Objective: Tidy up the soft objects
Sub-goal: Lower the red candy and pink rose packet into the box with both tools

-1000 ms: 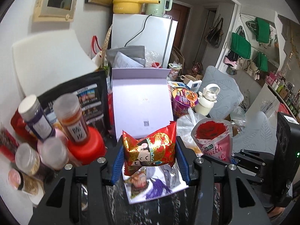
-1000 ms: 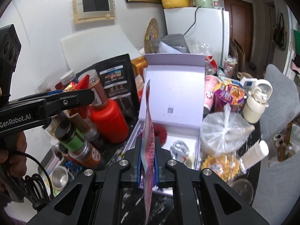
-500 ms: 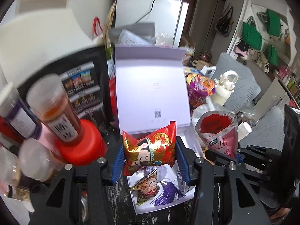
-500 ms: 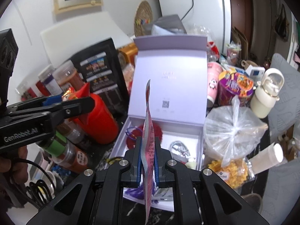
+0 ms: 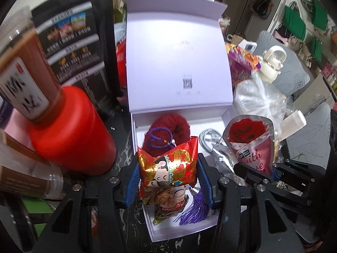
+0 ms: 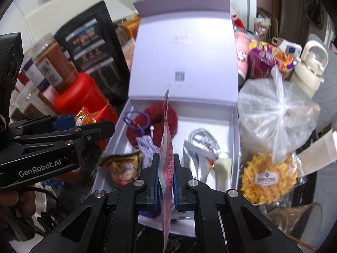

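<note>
My left gripper is shut on a puffy red and gold cartoon packet, held above the front of the open lilac gift box. My right gripper is shut on a flat pink rose packet, seen edge-on here and face-on in the left wrist view, rose packet. Inside the box lie a red furry ring, a purple hair tie, a cartoon figure packet, a purple tassel and a silver pouch with a white cable. The left gripper also shows at the right wrist view's left.
The box lid stands upright behind. A red canister with spice jars and a black bag crowd the left. At right sit a tied plastic bag, yellow snacks, a purple cup and a cream kettle.
Both grippers have come down toward the open box, each still holding its packet. The box's contents now show below them.
</note>
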`<act>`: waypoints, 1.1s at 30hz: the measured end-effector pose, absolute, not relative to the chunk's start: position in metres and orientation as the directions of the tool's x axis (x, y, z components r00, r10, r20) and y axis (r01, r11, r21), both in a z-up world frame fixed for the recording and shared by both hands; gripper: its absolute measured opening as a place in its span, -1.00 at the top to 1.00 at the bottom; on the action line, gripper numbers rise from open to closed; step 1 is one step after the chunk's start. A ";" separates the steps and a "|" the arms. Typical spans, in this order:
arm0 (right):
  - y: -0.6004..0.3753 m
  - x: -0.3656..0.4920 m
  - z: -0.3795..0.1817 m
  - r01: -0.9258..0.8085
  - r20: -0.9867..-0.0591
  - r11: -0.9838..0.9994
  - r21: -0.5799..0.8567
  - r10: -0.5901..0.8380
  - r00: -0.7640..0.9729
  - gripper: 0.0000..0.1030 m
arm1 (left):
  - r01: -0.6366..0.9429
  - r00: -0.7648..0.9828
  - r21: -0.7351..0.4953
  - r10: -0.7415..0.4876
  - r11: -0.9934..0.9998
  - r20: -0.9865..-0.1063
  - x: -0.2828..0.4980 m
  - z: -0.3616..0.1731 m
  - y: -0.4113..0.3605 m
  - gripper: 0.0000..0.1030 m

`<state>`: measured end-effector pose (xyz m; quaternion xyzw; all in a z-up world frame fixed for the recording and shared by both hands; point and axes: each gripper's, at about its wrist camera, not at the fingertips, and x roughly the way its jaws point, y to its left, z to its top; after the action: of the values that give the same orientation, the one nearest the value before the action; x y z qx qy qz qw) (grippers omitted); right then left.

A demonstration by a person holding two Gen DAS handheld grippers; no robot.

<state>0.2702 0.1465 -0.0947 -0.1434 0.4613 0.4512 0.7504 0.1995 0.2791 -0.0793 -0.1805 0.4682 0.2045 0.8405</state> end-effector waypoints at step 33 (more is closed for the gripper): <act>0.163 0.275 -0.148 -0.801 -0.889 0.578 0.156 0.436 0.141 0.61 | -0.496 0.320 -0.052 0.126 0.867 -0.939 0.235 -0.154 0.282 -0.06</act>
<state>0.2748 0.1630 -0.1478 -0.1821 0.5013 0.4220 0.7331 0.2354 0.2816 -0.1540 -0.1682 0.5495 0.1956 0.7947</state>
